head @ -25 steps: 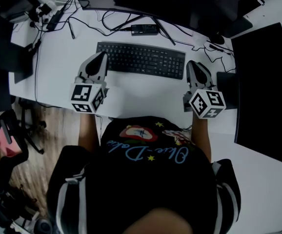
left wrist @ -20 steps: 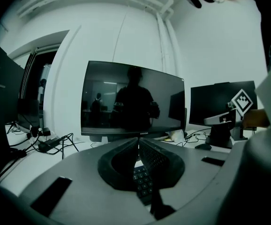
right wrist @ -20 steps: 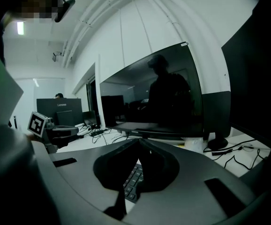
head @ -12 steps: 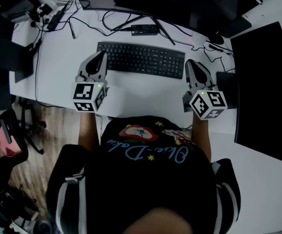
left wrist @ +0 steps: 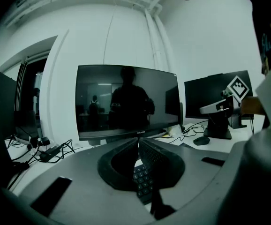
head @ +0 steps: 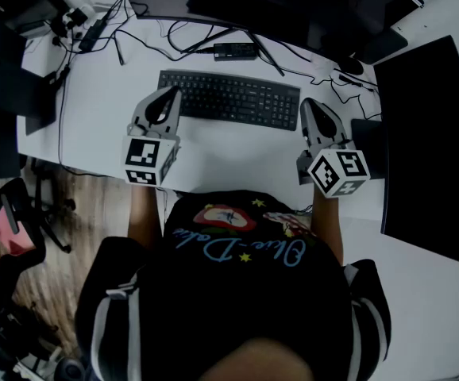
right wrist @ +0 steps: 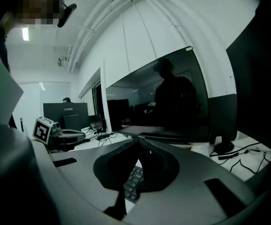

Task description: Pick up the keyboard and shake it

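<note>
Fingers (left wrist: 160, 159) of the left gripper (left wrist: 138, 140) are pressed together at the tips, pinching nothing, above the flat black plastic keyboard (left wrist: 142, 181), which lies before a dark curved monitor (left wrist: 126, 102). Its twin, the right gripper (right wrist: 139, 139), is likewise closed and empty. Overhead, the keyboard lies flat on the white surface (head: 221, 153) with one gripper just beside each end.

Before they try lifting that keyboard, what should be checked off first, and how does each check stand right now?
1. Keyboard lies flat on the desk: ok.
2. Left tool near its left end: ok.
3. Right tool near its right end: ok.
4. Jaws apart, ready to take it: not ok, both shut and empty.
5. Cables behind it leave it free to lift: cannot tell.
</note>
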Motion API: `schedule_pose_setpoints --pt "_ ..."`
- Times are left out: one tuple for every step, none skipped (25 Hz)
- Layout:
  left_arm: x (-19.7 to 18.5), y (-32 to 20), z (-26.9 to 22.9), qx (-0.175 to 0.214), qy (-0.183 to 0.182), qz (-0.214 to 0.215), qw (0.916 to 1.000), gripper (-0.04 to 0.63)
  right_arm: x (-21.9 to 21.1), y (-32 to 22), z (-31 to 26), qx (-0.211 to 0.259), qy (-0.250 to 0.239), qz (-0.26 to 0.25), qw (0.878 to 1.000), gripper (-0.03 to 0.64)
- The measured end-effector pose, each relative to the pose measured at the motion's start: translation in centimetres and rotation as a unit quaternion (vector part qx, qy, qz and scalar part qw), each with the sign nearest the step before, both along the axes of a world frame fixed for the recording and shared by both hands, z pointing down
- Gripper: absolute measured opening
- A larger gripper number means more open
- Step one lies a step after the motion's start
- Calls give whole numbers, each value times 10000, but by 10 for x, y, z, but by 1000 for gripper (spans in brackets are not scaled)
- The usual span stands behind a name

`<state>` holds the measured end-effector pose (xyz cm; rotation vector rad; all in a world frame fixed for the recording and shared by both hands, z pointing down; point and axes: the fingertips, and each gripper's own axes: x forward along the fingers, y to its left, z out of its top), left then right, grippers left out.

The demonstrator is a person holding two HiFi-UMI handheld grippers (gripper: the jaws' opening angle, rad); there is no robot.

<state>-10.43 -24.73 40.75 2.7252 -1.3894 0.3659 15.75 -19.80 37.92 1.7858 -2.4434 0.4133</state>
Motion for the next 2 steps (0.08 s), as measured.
schedule_pose_setpoints --pt "0 1 0 -1 7 -6 10000 8 0 1 0 6 1 -4 10000 0" --pt "0 2 0 -1 11 -13 10000 8 0 2 -1 12 2 -9 10000 0"
